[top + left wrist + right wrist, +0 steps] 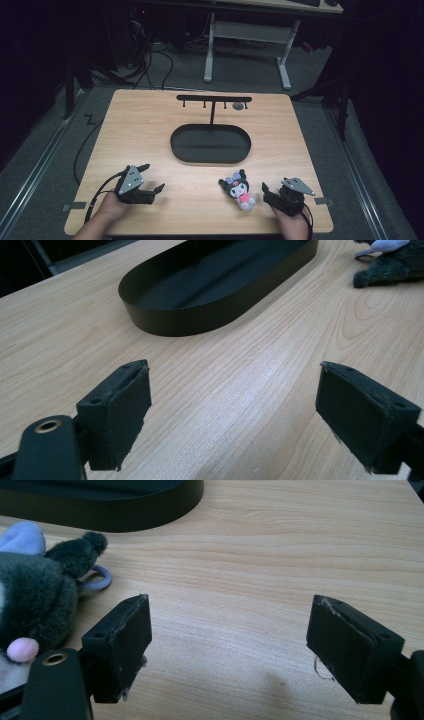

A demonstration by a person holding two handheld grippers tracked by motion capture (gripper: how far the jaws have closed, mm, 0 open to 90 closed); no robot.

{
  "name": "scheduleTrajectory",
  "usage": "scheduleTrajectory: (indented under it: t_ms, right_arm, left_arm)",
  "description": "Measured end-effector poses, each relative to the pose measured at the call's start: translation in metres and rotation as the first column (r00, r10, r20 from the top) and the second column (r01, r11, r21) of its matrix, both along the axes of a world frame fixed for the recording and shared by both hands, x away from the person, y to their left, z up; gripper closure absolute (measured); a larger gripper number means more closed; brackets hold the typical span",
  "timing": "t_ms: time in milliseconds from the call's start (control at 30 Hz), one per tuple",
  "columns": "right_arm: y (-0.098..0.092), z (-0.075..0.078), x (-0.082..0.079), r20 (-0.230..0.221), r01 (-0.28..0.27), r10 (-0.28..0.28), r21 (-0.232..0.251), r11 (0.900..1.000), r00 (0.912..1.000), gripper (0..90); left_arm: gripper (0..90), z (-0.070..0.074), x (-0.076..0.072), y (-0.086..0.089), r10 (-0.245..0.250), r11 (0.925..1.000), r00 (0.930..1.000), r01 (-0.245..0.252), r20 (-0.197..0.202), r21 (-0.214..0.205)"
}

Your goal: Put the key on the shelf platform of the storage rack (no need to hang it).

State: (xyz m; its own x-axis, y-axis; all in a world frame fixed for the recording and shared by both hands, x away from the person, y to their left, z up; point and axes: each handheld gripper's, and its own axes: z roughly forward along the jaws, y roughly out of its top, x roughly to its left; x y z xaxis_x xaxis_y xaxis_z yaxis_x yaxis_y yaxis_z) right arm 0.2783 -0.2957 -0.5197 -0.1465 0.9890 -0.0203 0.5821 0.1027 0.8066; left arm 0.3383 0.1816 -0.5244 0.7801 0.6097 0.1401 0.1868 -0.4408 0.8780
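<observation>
A small dark plush toy [239, 189] with a pink body and lilac ear patch lies on the wooden table near the front right. My right gripper [275, 186] rests just right of it, open and holding nothing. In the right gripper view the plush toy [35, 595] lies beside the left jaw, outside the gap of the right gripper [230, 645], and its lilac loop [95, 580] rests on the wood. My left gripper [152, 177] sits at the front left, open over bare wood. The left gripper [232, 405] points toward the black oval tray [200, 315], with the plush toy [390, 265] at the upper right.
The black oval tray [177, 150] sits mid-table, and a black T-shaped hook rack [214, 98] rises from its far side. A small grey object [238, 106] hangs or lies by the rack's right end. The tray's edge [125, 510] lies beyond the plush toy.
</observation>
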Motion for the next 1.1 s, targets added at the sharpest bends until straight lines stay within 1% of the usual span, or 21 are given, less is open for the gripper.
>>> scheduleTrajectory:
  t_ms: [167,333,400,667,733,800,867,900,933,967,1033,1067,1100]
  right_arm:
    - [0.0,0.0,0.001,0.001,-0.01,0.01,0.002,0.9999,0.9999,18.4]
    - [0.0,0.003,0.001,0.018,-0.027,0.027,0.004,0.9996,0.9995,18.0]
    - [0.0,0.004,0.001,0.019,-0.032,0.031,0.005,0.9995,0.9993,17.5]
    - [0.0,0.005,0.001,0.021,-0.026,0.025,0.012,0.9996,0.9994,16.2]
    - [0.0,0.007,0.002,-0.008,-0.019,0.019,0.021,0.9996,0.9998,16.2]
    - [0.0,0.008,0.002,-0.014,-0.017,0.018,0.02,0.9997,0.9997,16.2]
    - [0.001,0.009,0.003,-0.026,-0.024,0.024,0.002,0.9997,0.9994,15.6]
    - [0.001,0.011,0.003,-0.042,-0.025,0.025,-0.006,0.9997,0.9988,15.2]
    - [0.002,0.014,0.004,-0.043,-0.026,0.025,-0.017,0.9995,0.9988,15.3]
    - [0.002,0.014,0.004,-0.043,-0.026,0.025,-0.017,0.9995,0.9988,15.3]
    - [0.002,0.016,0.004,-0.056,-0.034,0.033,-0.025,0.9991,0.9979,15.3]
    - [0.002,0.016,0.005,-0.062,-0.042,0.04,-0.038,0.9984,0.9973,15.3]
    - [0.003,0.016,0.007,-0.088,-0.047,0.043,-0.047,0.9978,0.9952,15.3]
  left_arm:
    - [15.4,0.0,0.0,0.0,0.001,1.0,1.0,-0.001,0.001,0.0]
    - [15.4,0.0,0.0,0.0,0.001,1.0,1.0,-0.001,0.002,0.002]
    - [15.4,0.0,0.0,0.0,0.001,1.0,1.0,-0.001,0.003,0.003]
    - [15.4,0.0,0.0,0.0,0.002,1.0,1.0,-0.002,0.0,-0.002]
    - [15.4,0.0,0.0,0.001,-0.002,1.0,1.0,0.002,-0.001,-0.007]
    - [15.4,0.001,0.001,0.001,0.004,0.9999,1.0,-0.004,-0.006,-0.016]
    - [15.4,0.001,0.002,0.002,0.003,0.9998,0.9999,-0.004,-0.011,-0.021]
    - [15.4,0.001,0.002,0.002,0.003,0.9997,0.9999,-0.003,-0.01,-0.022]
    - [15.4,0.001,0.002,0.002,0.002,0.9998,0.9999,-0.002,-0.01,-0.021]
    - [15.4,0.001,0.002,0.002,0.002,0.9998,1.0,-0.003,-0.01,-0.02]
    - [15.4,0.001,0.002,0.002,0.005,0.9998,0.9999,-0.005,-0.011,-0.02]
    - [15.4,0.001,0.002,0.002,0.008,0.9997,0.9999,-0.008,-0.013,-0.021]
    - [15.4,0.0,0.002,0.002,0.009,0.9998,0.9999,-0.01,-0.013,-0.02]
